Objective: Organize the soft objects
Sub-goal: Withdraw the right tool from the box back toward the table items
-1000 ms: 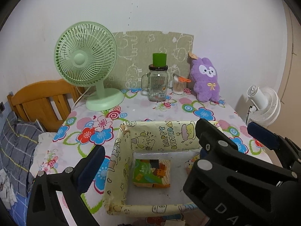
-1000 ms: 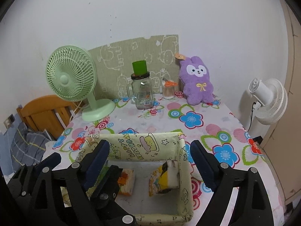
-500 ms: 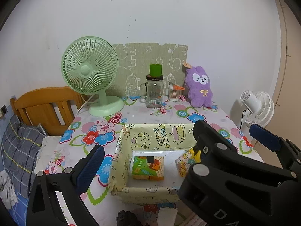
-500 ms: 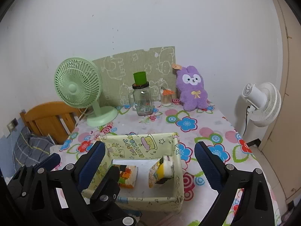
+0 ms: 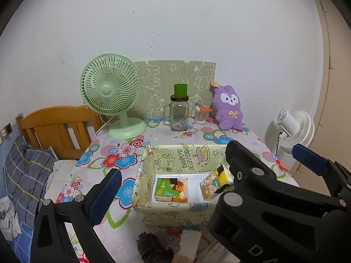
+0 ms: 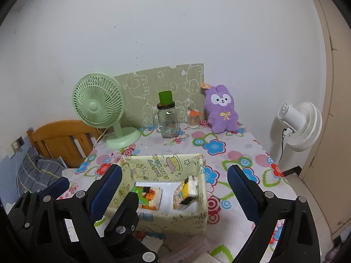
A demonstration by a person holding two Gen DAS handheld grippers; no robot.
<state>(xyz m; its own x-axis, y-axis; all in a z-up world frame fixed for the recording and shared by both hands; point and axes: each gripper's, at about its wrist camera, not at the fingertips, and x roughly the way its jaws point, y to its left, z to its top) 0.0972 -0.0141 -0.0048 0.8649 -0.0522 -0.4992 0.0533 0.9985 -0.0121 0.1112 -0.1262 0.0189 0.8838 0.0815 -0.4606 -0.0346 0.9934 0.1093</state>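
Hovering over the yellow fabric box [image 6: 166, 224], my right gripper [image 6: 173, 186] and left gripper [image 5: 173, 188] both gape empty; two tissue packs [image 5: 171, 190] [image 6: 186, 191] lie inside it.

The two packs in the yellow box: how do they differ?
The green tissue pack lies flat on the floor of the yellow box, on its left side; the yellow cartoon pack stands tilted against the right wall. The green one shows blocky orange prints, the yellow one cartoon figures. Both are soft, wrapped packs.
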